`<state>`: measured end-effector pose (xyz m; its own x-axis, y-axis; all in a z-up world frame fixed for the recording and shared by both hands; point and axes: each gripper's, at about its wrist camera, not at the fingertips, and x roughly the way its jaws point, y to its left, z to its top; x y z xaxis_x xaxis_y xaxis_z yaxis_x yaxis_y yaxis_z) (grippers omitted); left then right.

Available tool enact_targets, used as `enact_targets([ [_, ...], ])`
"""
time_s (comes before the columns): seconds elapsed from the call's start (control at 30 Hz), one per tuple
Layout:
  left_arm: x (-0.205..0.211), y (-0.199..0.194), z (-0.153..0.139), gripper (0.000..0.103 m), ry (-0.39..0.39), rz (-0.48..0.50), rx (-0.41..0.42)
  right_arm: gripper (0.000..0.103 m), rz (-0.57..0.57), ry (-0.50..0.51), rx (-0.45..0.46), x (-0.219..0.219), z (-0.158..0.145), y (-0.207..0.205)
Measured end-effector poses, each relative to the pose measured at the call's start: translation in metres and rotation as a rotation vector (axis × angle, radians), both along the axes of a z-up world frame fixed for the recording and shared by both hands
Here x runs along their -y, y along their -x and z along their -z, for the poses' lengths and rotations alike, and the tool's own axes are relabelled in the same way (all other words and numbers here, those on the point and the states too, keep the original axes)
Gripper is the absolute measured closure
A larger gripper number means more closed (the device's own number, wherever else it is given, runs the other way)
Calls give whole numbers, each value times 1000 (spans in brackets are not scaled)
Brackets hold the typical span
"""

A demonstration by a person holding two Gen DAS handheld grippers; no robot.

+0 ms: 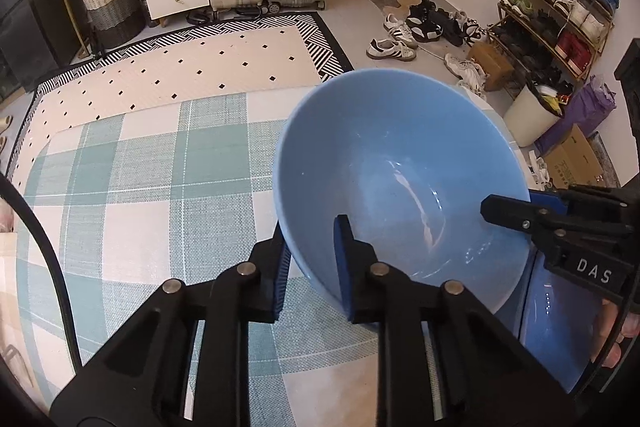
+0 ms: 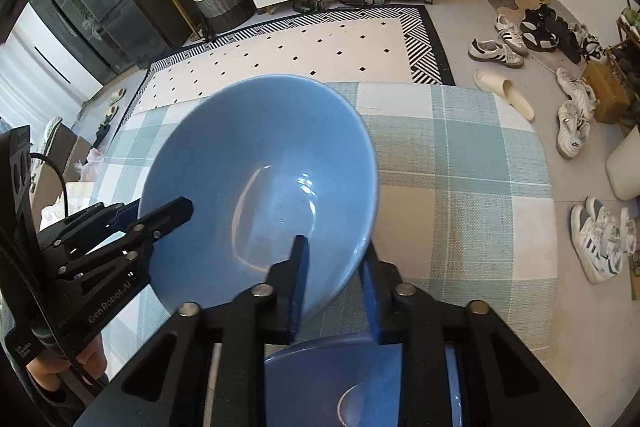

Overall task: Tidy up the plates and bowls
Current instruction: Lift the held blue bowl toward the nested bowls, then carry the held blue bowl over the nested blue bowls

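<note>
Bench [image 1: 132, 187] under teal plaid cloth, patterned rug at 12 o'clock. My left gripper [image 1: 314, 263]: jaws clamped on blue bowl [image 1: 400, 179] rim, 9 o'clock side. Bowl tilted, off cloth. My right gripper [image 2: 334, 279]: jaws clamped on rim, 3 o'clock. Second blue dish [image 2: 360, 379] at 6 o'clock below. Advice: level bowl, lower slowly, centre it, release together.

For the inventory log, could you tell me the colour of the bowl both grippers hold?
Light blue bowl, clearest in the right wrist view.

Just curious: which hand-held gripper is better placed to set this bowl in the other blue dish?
Probably right: the blue dish lies directly beneath the right hand-held gripper. Both grip the bowl.
</note>
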<state>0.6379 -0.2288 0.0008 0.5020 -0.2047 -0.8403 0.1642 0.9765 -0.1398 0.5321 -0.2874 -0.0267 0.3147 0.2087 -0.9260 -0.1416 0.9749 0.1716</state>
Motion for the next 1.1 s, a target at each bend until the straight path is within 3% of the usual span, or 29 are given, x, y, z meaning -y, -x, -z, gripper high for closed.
enact_targets([
  [0.23,-4,12,-12,86,-18,-17,51,85,0,-8,50,-4,-10,10],
  [0.73,-13,76,-77,86,-40,-22,199,85,-10,-29,200,-11,-73,67],
  [1.1,12,124,-121,86,-46,5,259,85,7,0,265,-3,-107,107],
])
